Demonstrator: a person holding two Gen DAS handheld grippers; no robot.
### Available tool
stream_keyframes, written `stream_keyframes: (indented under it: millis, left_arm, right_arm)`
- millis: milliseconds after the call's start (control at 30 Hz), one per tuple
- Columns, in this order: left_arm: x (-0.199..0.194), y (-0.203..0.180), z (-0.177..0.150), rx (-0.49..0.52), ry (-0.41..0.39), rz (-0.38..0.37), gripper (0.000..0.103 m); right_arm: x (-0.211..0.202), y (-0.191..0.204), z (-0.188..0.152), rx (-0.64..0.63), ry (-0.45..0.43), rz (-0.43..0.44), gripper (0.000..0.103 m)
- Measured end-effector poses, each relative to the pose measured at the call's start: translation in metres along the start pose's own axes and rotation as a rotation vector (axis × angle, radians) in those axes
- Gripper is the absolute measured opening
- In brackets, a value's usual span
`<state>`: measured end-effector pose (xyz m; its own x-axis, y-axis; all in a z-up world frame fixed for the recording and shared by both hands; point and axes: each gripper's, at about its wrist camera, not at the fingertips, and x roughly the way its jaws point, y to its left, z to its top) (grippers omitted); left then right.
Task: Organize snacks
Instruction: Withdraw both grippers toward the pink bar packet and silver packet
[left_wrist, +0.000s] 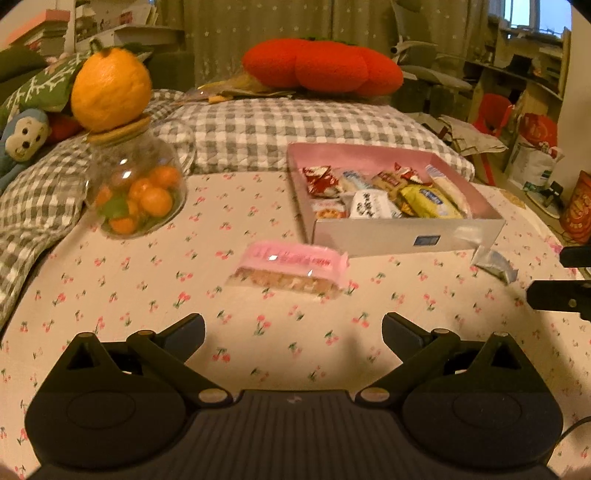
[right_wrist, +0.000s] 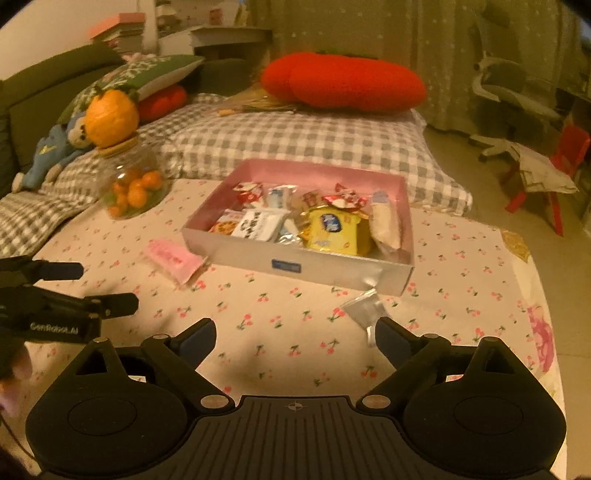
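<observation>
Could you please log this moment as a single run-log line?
left gripper: jaws open, empty | right gripper: jaws open, empty | pink snack packet, silver packet: outside box | snack box: partly filled

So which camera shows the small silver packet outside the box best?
The right wrist view: the silver packet lies near the middle, just ahead of the right tongs, below the box. In the left wrist view it sits far right, smaller and distorted.
</observation>
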<state>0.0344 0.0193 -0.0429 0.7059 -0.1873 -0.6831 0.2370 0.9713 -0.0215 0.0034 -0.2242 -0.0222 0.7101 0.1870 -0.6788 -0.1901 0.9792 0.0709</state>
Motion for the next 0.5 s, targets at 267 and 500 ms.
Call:
stream_keyframes:
  millis: [267,500]
  left_arm:
    - [-0.001,0.011,-0.022,0.024,0.018,0.011,0.102]
    - [0.01,0.019,-0.032,-0.01,0.035,-0.001,0.102]
  right_arm:
    - [0.002,-0.002,-0.028,-0.041,0.0,-0.014,0.096]
    - [0.017,-0.019,-0.049,-0.016,0.047,-0.054,0.096]
